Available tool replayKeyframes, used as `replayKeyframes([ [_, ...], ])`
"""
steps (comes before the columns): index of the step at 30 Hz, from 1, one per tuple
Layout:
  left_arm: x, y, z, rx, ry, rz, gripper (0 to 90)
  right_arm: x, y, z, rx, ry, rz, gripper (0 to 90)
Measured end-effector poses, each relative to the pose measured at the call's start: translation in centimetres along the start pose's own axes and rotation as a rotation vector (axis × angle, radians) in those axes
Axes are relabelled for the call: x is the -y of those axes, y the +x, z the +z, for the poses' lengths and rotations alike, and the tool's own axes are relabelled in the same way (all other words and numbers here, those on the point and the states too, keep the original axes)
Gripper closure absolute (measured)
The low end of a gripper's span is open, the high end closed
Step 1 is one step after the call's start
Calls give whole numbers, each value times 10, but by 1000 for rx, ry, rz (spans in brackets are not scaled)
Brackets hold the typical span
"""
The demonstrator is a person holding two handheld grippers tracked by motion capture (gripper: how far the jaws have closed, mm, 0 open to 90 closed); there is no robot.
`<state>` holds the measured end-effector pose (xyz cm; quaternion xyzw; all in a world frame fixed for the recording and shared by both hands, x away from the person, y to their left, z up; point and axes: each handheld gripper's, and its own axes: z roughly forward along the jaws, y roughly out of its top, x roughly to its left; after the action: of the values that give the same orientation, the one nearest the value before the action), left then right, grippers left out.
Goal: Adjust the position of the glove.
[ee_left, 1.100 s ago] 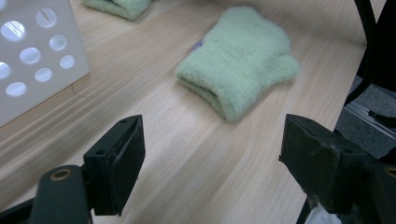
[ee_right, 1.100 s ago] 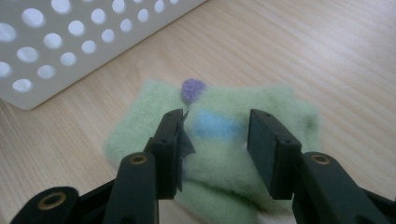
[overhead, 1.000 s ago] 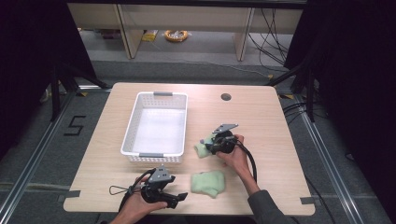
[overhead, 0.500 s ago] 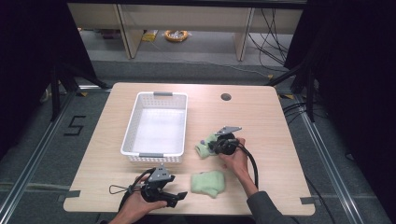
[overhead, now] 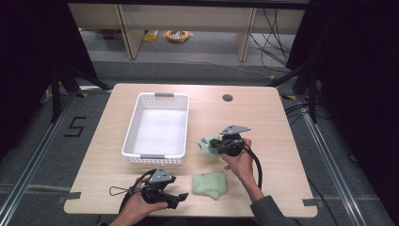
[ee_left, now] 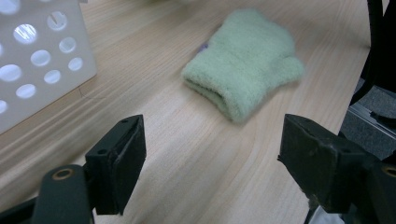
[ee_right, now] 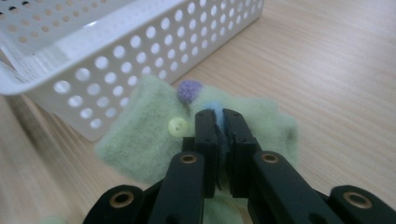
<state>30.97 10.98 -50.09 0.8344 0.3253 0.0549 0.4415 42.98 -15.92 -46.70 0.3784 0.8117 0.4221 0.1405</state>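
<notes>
R gripper pinches one green mitten by the basket; 2nd mitten lies loose, L gripper waits.

High view: right gripper (overhead: pixel 217 146) holds a green mitten (overhead: pixel 207 145) just off the white basket (overhead: pixel 133 135) near-right corner, prob. so it can go over the rim next; basket looks empty. Second mitten (overhead: pixel 210 184) lies flat on the table (overhead: pixel 273 117) near the front edge, left gripper (overhead: pixel 176 198) just beside it, aimed its way. A "5" is marked on the floor at left. Left gripper view: jaws wide apart, nothing between, second mitten (ee_left: pixel 243 67) ahead w/ cuff toward the cam – looks lined up for the next pick. Right gripper view: jaws just closed, clamped on the mitten (ee_right: pixel 149 140) fabric by its purple & blue pom-poms and a pale button. No brand or label legible.
</notes>
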Motion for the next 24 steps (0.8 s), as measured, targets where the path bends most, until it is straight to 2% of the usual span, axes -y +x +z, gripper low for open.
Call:
replayKeyframes([
  [3,0,0,0,-2,-2,-5,225,-3,7,-9,6,-4,-4,857],
  [4,0,0,0,-2,-8,-11,225,-3,10,-11,8,-19,9,857],
  [6,0,1,-1,-1,1,-1,225,-2,12,-17,2,-17,-8,856],
  [8,0,0,0,1,-7,-8,225,-1,14,-20,-3,-16,-12,856],
  [9,0,-1,0,-3,-10,-12,225,1,17,-23,-5,-14,11,856],
  [11,0,-1,0,0,-7,-12,225,3,16,-26,0,-21,-15,855],
  [12,0,-1,-1,5,1,-11,225,4,17,-28,-4,-18,-7,855],
  [15,0,0,-1,4,-4,-7,225,7,20,-33,-3,-27,-12,855],
  [16,0,2,-2,-7,15,18,225,8,22,-35,2,-35,-9,854],
  [17,0,1,-1,-7,-6,0,225,9,23,-37,-7,-26,-21,854],
  [18,0,0,-1,-3,-10,-3,225,10,26,-39,-1,-34,-3,854],
  [22,-1,-1,-4,-11,-17,13,230,14,33,-47,-4,-38,-24,853],
  [23,-1,-3,-3,-5,-44,-8,233,15,35,-48,-3,-41,-25,853],
  [24,-2,-3,-4,-4,-44,16,233,17,40,-50,-7,-37,-5,853],
])
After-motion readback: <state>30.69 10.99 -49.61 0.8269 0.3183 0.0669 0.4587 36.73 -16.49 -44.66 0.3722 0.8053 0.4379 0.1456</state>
